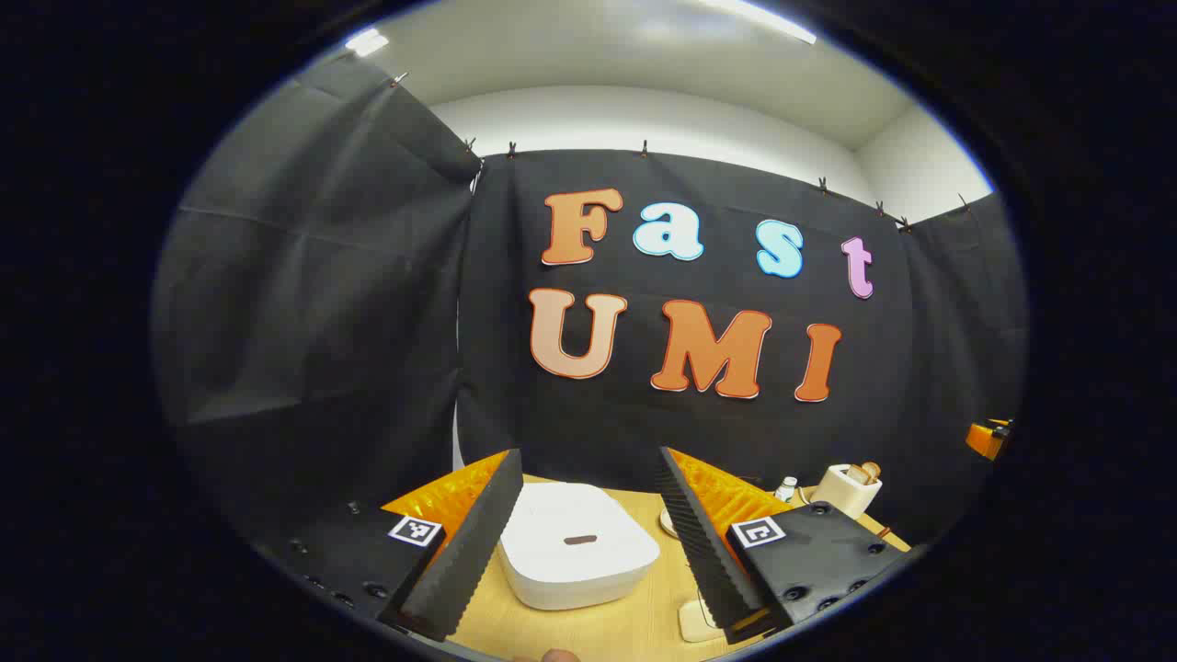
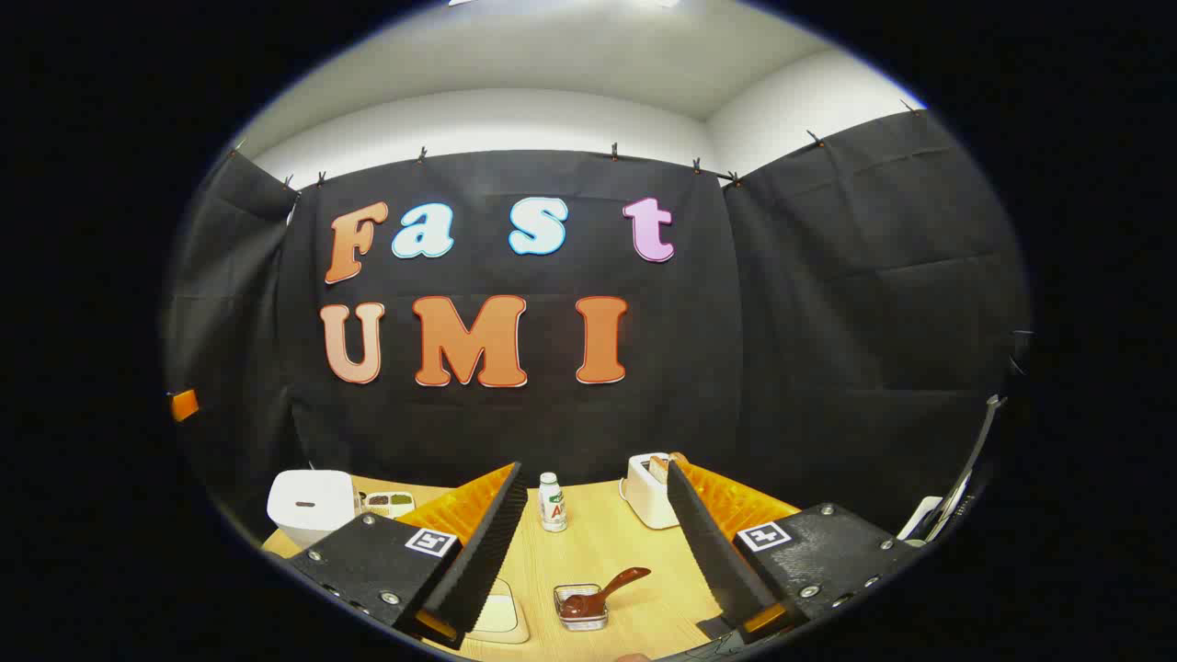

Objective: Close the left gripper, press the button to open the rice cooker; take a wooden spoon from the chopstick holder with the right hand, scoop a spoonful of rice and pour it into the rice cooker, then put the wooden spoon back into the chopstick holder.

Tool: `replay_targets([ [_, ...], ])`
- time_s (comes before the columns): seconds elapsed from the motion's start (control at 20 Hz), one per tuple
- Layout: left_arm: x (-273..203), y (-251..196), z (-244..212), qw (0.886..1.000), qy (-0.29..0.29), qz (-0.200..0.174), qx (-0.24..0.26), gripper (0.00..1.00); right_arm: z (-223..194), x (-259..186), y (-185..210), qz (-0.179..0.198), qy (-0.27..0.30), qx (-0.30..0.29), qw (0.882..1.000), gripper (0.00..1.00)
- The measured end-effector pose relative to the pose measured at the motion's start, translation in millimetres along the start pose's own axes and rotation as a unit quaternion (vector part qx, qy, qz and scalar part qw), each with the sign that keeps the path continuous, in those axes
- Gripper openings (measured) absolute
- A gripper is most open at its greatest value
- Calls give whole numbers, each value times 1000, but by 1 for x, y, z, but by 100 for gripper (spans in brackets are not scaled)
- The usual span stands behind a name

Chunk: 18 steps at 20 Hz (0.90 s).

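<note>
The white rice cooker [image 1: 579, 542] sits on the wooden table with its lid down, a small dark slot on top. My left gripper [image 1: 588, 452] hangs open just in front of it, one finger on each side, touching nothing. In the right gripper view the cooker [image 2: 313, 506] stands at the far left. A dark wooden spoon [image 2: 602, 591] lies with its bowl in a small clear square dish [image 2: 581, 609] on the table. My right gripper [image 2: 595, 465] is open above and before the spoon, holding nothing.
A small white bottle [image 2: 553, 502] and a white toaster [image 2: 651, 501] with bread stand at the back of the table. A divided tray of grains [image 2: 388, 503] sits beside the cooker. A beige pad [image 2: 497, 614] lies near the front edge. The toaster [image 1: 846, 487] is also to the right.
</note>
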<state>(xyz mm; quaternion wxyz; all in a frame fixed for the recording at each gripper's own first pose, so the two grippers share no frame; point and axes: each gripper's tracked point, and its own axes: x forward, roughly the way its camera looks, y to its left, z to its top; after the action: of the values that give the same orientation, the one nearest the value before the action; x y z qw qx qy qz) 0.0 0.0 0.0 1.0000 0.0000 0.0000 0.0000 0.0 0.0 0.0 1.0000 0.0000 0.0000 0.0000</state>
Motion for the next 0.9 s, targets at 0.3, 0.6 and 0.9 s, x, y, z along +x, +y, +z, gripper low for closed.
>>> replay_targets([
  [0.3,2,-2,6,1000,-8,1,15,99,0,0,-13,-13,0,3,1000,95],
  [0.6,2,-1,9,1000,-11,7,16,98,-4,2,-16,-11,6,4,1000,95],
  [0.9,2,-1,9,1000,-13,2,17,100,0,3,-16,-11,-1,-5,1000,95],
])
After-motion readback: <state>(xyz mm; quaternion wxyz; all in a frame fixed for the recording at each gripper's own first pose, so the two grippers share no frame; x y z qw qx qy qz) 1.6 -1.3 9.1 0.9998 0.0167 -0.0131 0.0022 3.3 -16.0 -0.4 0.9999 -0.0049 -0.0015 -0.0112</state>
